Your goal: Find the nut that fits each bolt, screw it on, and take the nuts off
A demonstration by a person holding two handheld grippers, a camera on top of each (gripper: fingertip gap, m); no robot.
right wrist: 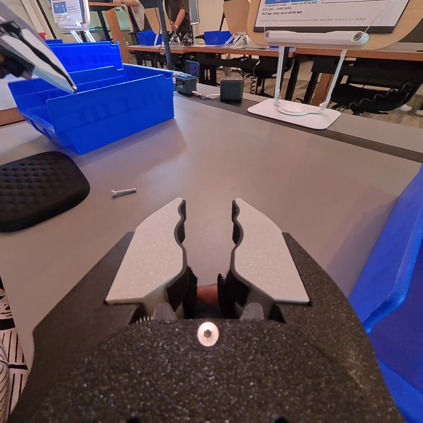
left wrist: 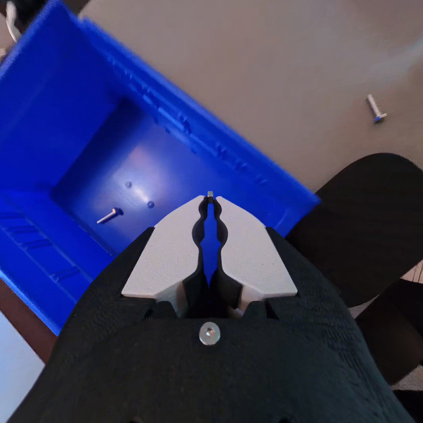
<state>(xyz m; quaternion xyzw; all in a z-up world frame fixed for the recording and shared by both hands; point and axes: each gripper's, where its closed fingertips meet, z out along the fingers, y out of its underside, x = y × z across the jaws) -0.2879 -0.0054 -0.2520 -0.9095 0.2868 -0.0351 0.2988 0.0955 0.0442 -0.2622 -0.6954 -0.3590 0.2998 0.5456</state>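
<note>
My left gripper (left wrist: 210, 199) is above the blue bin (left wrist: 68, 96), and its tips are closed on a small metal nut (left wrist: 210, 194). One thin bolt (left wrist: 109, 216) lies on the floor of this bin. My right gripper (right wrist: 208, 207) is low over the grey table (right wrist: 274, 174), with the jaws apart and nothing between them. A second bolt (right wrist: 123, 192) lies on the table, near a black pad (right wrist: 39, 187).
</note>
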